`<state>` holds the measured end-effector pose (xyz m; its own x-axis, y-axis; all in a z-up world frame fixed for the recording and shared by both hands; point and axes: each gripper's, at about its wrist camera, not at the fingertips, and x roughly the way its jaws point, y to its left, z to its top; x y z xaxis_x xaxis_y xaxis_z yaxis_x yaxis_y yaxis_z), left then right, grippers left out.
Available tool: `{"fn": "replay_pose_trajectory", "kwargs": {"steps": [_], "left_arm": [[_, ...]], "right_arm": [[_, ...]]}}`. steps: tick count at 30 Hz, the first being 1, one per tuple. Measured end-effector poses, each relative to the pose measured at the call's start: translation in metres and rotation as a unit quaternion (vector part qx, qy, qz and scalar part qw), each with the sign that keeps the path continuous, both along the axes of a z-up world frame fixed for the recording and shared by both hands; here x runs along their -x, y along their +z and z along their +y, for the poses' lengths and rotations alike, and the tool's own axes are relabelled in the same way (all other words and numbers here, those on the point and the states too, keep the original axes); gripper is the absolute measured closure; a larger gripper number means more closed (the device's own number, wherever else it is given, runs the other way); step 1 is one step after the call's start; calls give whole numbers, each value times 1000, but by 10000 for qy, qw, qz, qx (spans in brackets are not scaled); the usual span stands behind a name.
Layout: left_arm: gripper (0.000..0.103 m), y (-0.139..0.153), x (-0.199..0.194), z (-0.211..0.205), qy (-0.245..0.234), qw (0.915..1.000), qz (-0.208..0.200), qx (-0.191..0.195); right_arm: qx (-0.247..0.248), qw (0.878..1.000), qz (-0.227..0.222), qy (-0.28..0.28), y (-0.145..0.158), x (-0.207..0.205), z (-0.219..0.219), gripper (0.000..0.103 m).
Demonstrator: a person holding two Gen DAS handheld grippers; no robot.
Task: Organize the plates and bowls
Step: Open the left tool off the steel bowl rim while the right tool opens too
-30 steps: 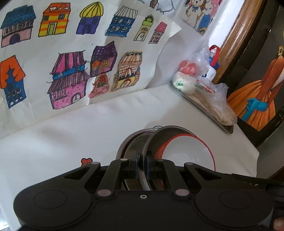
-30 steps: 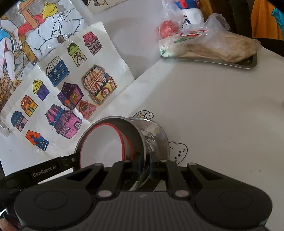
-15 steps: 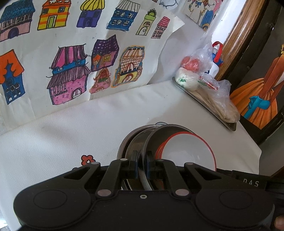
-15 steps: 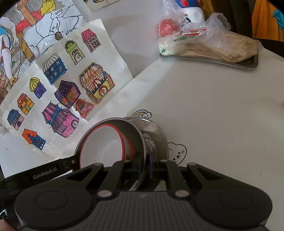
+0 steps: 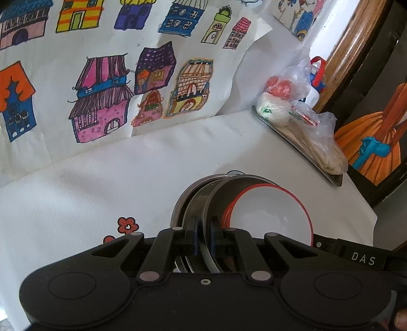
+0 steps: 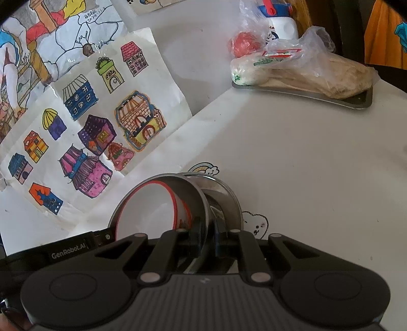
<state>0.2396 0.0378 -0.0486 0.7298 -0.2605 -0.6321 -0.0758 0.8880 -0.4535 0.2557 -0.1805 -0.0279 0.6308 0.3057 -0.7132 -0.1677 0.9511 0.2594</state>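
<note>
A stack of nested steel bowls (image 5: 203,188) holds a white bowl with a red rim (image 5: 269,214) inside it. Both grippers pinch the rim of the stack's steel bowl from opposite sides. My left gripper (image 5: 203,235) is shut on the steel rim. My right gripper (image 6: 207,235) is shut on the same rim, with the white bowl (image 6: 147,211) to its left and the lower steel bowl (image 6: 223,201) to its right. The stack is held just above the white table (image 6: 305,165); its underside is hidden.
A steel tray (image 6: 356,101) with bagged food (image 6: 318,73) and a white bottle (image 6: 279,23) sits at the table's far corner. Children's house drawings (image 5: 101,89) lean along the back wall. A dark framed picture (image 5: 376,127) stands at the right.
Both grippers have moved forward toward the back wall with the bowl stack in their grip. The drawings and tray appear closer.
</note>
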Motion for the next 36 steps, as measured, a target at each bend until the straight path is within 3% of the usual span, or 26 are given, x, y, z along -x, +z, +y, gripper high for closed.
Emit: {"fn": "replay_pose_trajectory", "kwargs": {"steps": [14, 26, 27, 31, 34, 36], "left_arm": [[91, -8, 4, 7, 28, 9997, -142, 193], [86, -10, 13, 13, 33, 9989, -289, 357], [83, -9, 14, 14, 41, 9989, -314, 353], [48, -3, 25, 21, 281, 9982, -509, 168], [40, 2, 34, 28, 360, 9969, -656, 261], [32, 6, 42, 31, 411, 9956, -784, 290]], "right_arm": [[515, 9948, -883, -2, -2, 19, 17, 89], [796, 9843, -1555, -267, 3, 46, 19, 77], [806, 9833, -1603, -291, 3, 48, 19, 76], [772, 9803, -1786, -339, 4, 59, 17, 64], [747, 9765, -1980, -417, 6, 70, 16, 49], [682, 9745, -2093, -435, 9, 80, 14, 45]]}}
